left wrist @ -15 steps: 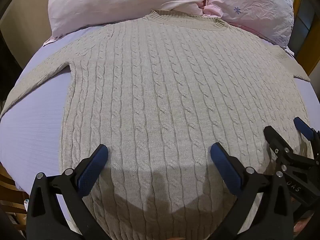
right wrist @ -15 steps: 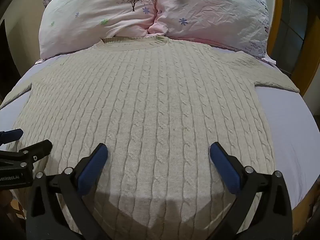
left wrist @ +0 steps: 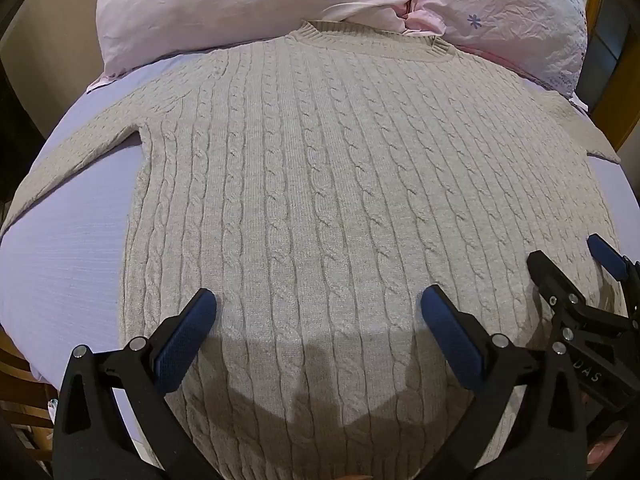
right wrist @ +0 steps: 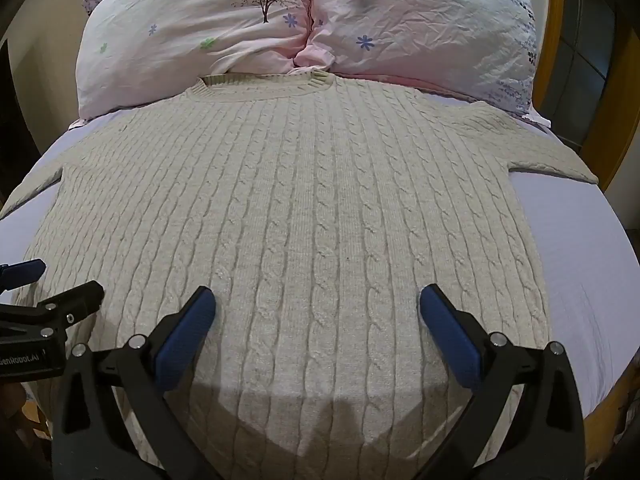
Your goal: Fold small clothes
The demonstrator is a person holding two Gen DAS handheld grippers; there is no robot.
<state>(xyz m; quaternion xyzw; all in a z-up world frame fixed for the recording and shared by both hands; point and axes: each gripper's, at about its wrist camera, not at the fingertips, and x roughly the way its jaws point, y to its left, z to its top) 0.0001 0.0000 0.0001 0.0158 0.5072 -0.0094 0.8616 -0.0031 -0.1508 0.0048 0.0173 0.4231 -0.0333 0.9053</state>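
Note:
A beige cable-knit sweater (left wrist: pixel 320 184) lies flat, front up, on a lavender bed sheet (left wrist: pixel 60 264), collar toward the pillows and both sleeves spread sideways. It also fills the right wrist view (right wrist: pixel 304 208). My left gripper (left wrist: pixel 318 312) is open and empty, hovering over the sweater's lower left part. My right gripper (right wrist: pixel 318 308) is open and empty over the lower right part. The right gripper also shows at the right edge of the left wrist view (left wrist: pixel 576 268). The left gripper shows at the left edge of the right wrist view (right wrist: pixel 60 284).
Two pink floral pillows (right wrist: pixel 192 32) (right wrist: pixel 432 20) lie beyond the collar. A wooden bed frame (right wrist: pixel 556 24) rises at the right. The sheet (right wrist: pixel 580 248) lies bare on either side of the sweater body. Wooden slats (left wrist: pixel 20 376) show at the lower left.
Both grippers have edged slightly forward and down toward the sweater; they stay open. The sweater has not moved.

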